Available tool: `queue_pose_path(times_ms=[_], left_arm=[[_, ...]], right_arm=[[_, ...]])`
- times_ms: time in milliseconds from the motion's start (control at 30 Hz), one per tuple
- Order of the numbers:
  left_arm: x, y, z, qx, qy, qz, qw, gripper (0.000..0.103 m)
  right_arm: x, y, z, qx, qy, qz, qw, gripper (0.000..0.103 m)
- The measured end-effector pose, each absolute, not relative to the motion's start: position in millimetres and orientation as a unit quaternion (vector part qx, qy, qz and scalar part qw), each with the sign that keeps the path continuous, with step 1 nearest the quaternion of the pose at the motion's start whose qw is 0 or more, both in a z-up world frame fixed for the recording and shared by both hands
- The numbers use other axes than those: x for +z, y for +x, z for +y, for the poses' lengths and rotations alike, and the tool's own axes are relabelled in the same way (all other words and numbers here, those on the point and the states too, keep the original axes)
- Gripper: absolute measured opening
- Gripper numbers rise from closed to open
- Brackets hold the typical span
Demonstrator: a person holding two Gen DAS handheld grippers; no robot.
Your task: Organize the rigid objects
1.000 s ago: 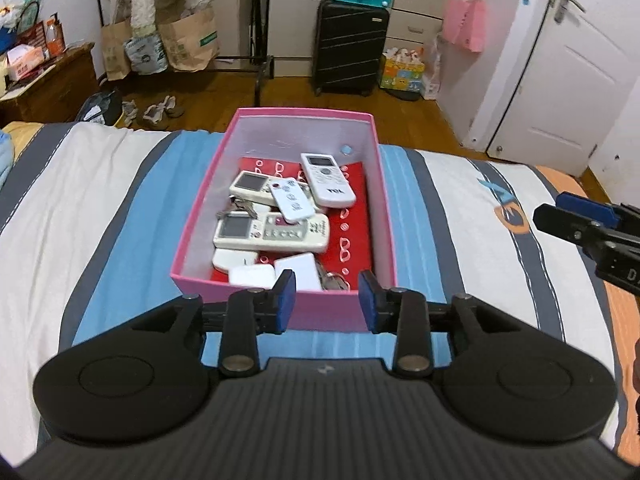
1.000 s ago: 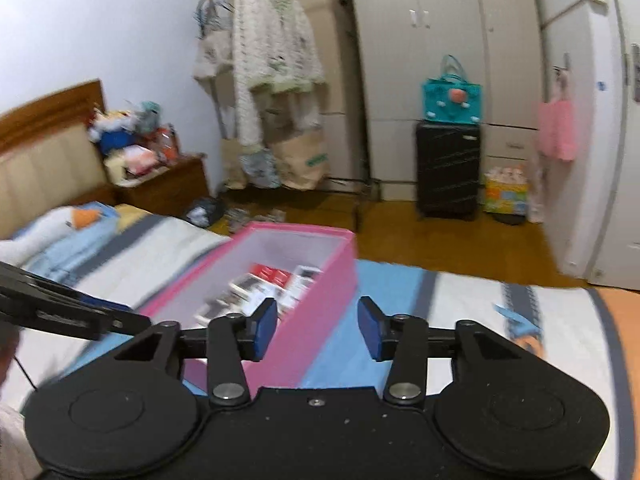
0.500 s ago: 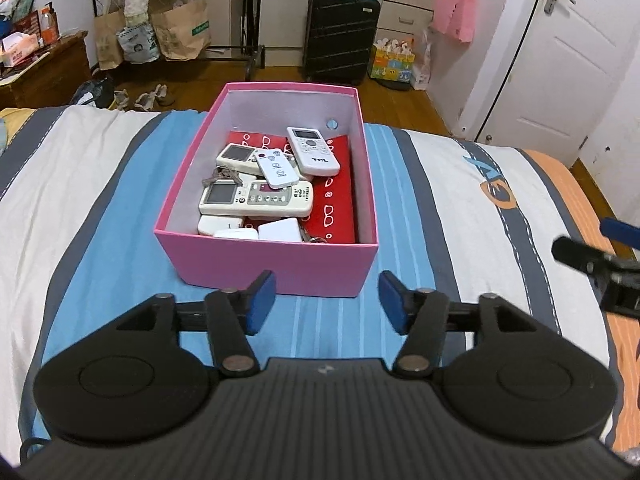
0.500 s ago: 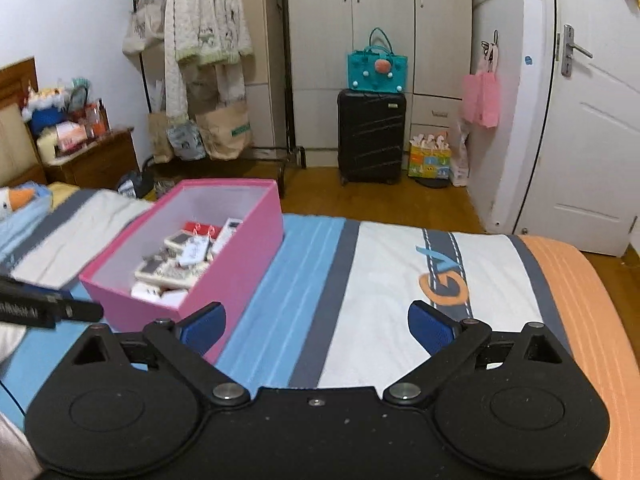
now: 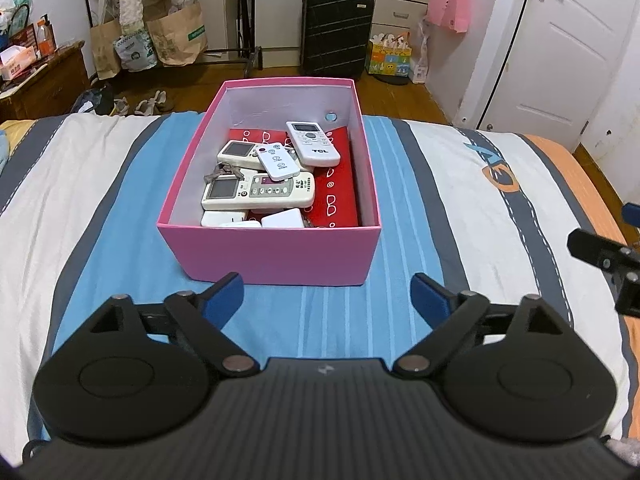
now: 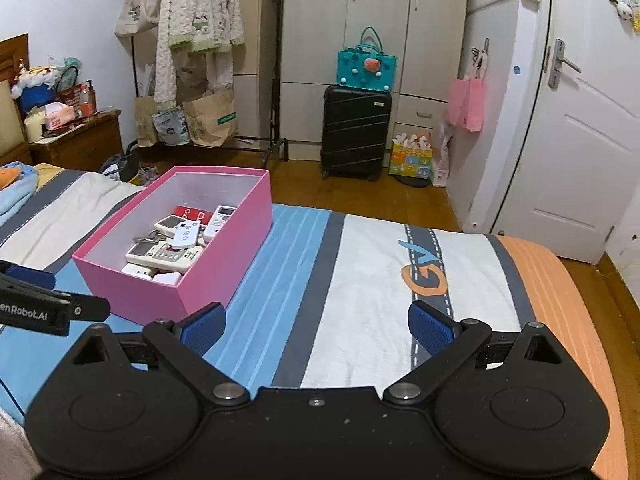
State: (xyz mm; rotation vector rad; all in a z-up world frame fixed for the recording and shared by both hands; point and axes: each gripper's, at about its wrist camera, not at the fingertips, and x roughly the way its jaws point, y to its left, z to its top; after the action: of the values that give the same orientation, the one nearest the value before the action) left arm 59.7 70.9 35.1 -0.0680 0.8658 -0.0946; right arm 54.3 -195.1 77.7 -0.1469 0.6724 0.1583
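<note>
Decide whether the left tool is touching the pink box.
Apart. The left wrist view shows blue bedspread between the open left tool and the pink box.

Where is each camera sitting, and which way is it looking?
Left wrist view: sits on the left gripper above the striped bed, looking straight at the pink box of remote controls; its own open blue fingers show, plus the right gripper's tip at the right edge.
Right wrist view: sits on the right gripper, further right, facing the wardrobe and door; its open fingers show, the left gripper at the left edge.
Both share the box, bed and black suitcase.
</note>
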Motion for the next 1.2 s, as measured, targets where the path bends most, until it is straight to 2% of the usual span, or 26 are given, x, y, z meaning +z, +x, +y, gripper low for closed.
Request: queue_pose_path(times_ms=[100,433,1200], left_arm=[[33.1,61.3,69.5,-0.046,-0.029,0.426,0.903,0.098],[27.2,66.1,63.4,-0.022,-0.004,0.458,0.889,0.098],[28.5,64.5,55.3,-0.013,0.023,0.465,0.885,0.098]], right_arm=[[79.1,54.1,-198.0,0.072,-0.068,0.332,0.938,0.099],[79.0,57.2,-203.5,0.058,-0.052,0.360,0.930,0.099],[74.9,55.3,-208.0,0.045,-0.041,0.364,0.929,0.099]])
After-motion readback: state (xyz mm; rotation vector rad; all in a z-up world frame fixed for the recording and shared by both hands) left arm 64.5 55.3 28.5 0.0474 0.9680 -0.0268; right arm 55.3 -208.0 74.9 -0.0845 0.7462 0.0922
